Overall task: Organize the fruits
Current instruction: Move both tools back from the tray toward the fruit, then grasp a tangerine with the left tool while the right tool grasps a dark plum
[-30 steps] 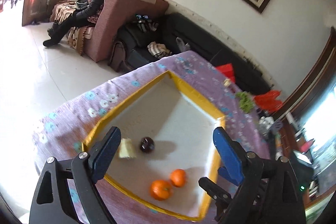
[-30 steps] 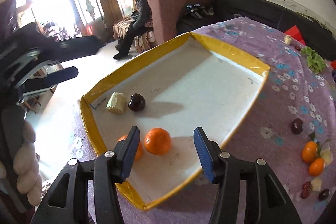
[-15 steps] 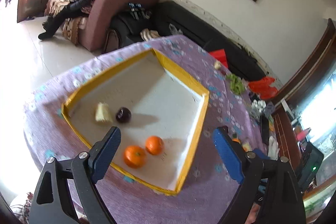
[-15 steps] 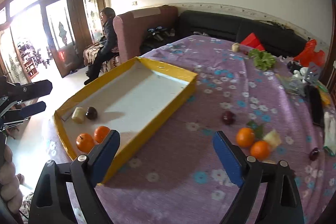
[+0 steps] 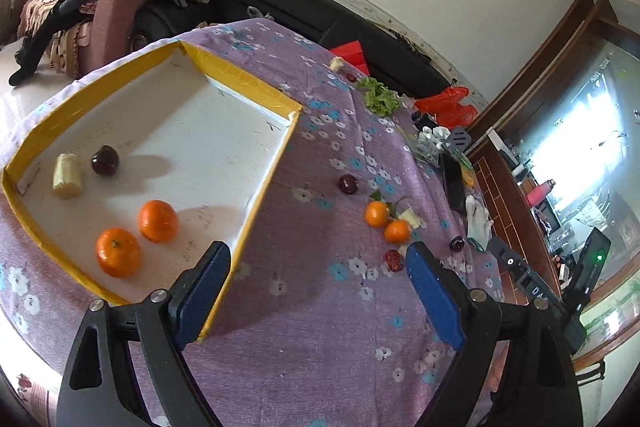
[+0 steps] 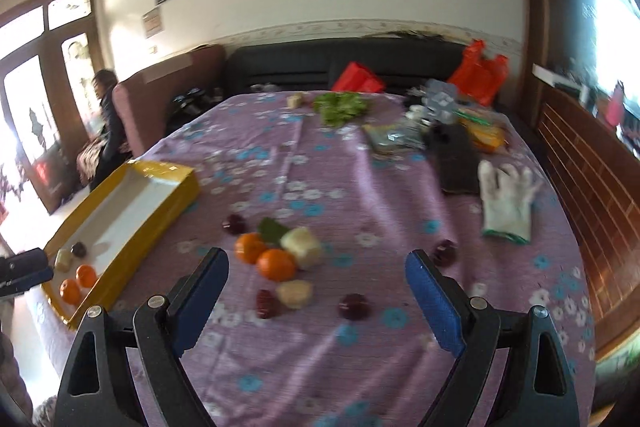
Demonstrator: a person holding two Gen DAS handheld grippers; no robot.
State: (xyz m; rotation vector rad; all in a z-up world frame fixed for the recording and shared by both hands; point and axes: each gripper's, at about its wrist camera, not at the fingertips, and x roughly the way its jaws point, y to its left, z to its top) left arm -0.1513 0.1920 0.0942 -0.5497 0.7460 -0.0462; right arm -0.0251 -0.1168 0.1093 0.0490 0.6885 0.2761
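Both jaws gape empty: the right hand-held gripper (image 6: 316, 287) faces the loose fruit on the worktop (image 6: 360, 163), nearest an orange (image 6: 277, 264); the left hand-held gripper (image 5: 318, 283) hovers by the yellow tray (image 5: 262, 187). Judged step: fetching; next, close on that orange

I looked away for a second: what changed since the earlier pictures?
The right gripper swung away from the yellow tray toward the loose fruit, now facing two oranges on the cloth. The left gripper turned right too. Both stay open and empty; the tray's fruit is unmoved.
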